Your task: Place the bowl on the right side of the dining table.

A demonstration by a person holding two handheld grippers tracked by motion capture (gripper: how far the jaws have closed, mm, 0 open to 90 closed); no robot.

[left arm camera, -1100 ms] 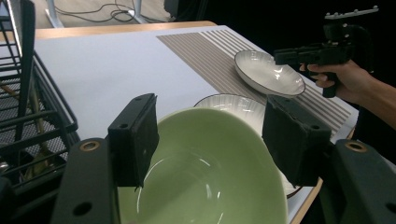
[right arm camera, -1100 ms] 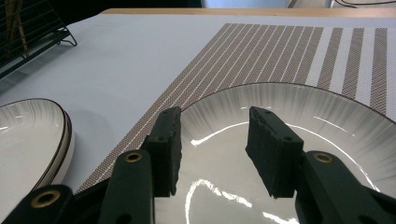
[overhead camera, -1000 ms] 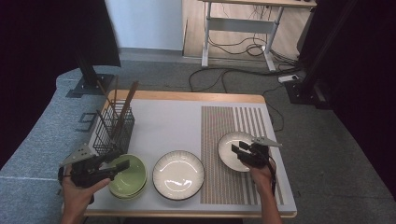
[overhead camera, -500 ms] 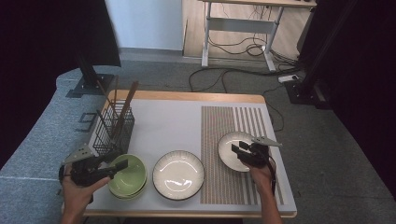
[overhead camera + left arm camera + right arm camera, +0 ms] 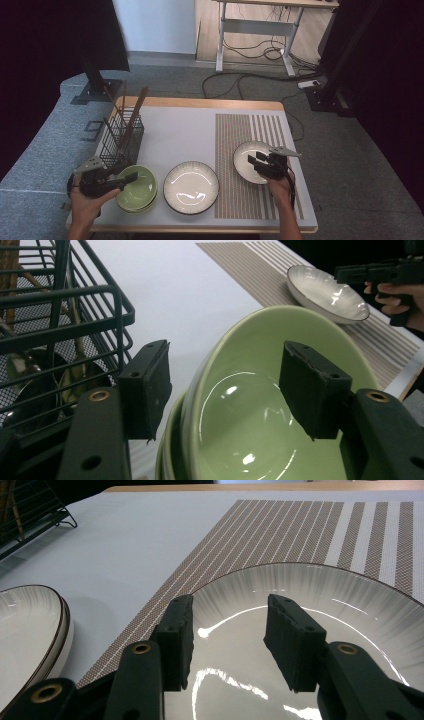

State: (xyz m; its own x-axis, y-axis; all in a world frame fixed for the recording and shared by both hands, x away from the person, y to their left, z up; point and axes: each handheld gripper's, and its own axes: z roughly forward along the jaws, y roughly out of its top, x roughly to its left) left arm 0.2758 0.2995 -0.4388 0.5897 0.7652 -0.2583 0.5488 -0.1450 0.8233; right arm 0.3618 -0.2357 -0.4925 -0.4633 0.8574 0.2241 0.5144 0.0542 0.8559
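A stack of green bowls (image 5: pixel 141 192) (image 5: pixel 250 440) sits at the table's front left. My left gripper (image 5: pixel 131 179) (image 5: pixel 227 385) hangs open over its near rim, one jaw outside the top bowl and the other above its hollow, the pads clear of it. On the striped mat lies a white plate with a dark rim (image 5: pixel 244 151) (image 5: pixel 320 590). Low over that plate my right gripper (image 5: pixel 254 161) (image 5: pixel 230 630) stands open, with nothing between its pads but the glossy plate surface behind them.
A second white plate (image 5: pixel 191 186) (image 5: pixel 25 615) lies at the front middle. A black wire basket (image 5: pixel 122 132) (image 5: pixel 60 315) with utensils stands just behind the green bowls, close to my left jaw. The brown striped mat (image 5: pixel 250 130) (image 5: pixel 300 525) covers the table's right half.
My left gripper has come down a little toward the green bowls. The right gripper and the plates have kept still.
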